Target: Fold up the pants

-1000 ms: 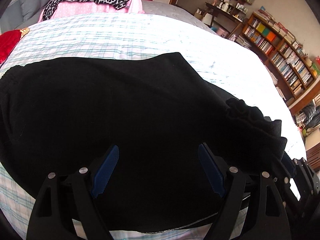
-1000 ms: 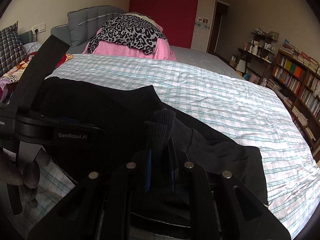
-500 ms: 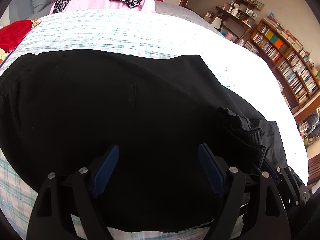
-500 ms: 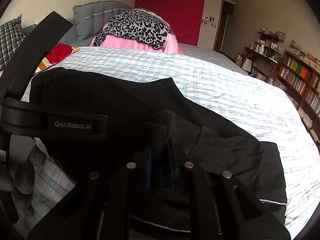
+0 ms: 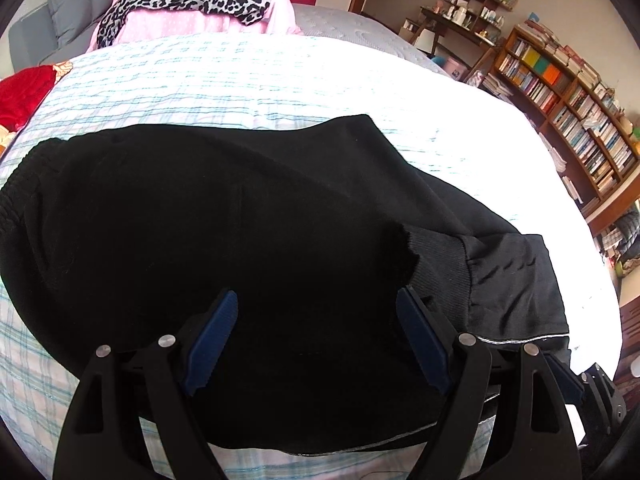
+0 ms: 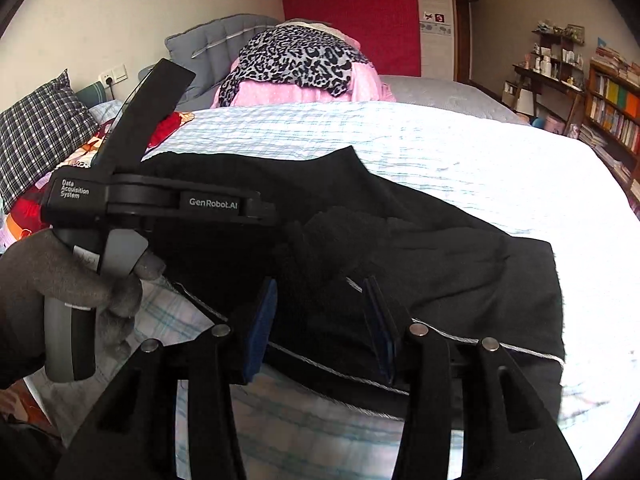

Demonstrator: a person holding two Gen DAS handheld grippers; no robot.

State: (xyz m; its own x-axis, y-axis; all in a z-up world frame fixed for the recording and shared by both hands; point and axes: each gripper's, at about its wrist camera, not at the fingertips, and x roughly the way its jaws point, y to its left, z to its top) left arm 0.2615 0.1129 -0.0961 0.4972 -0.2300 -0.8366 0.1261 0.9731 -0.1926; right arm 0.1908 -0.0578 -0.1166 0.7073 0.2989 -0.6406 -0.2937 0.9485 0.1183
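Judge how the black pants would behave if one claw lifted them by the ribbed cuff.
The black pants lie flat with soft wrinkles near the ribbed cuff, so they would probably droop and unfold rather than hold shape. The fabric looks thick and matte, so likely not slippery. Spread across the plaid bedspread, they may drag when pulled.

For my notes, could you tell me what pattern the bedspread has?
White bedspread with pale blue-green checks, clearest in the right wrist view.

Daylight blows out the checked bedspread (image 5: 460, 128) right of the black pants (image 5: 240, 240), whose folds vanish in shadow; fisheye edges bend and darken.
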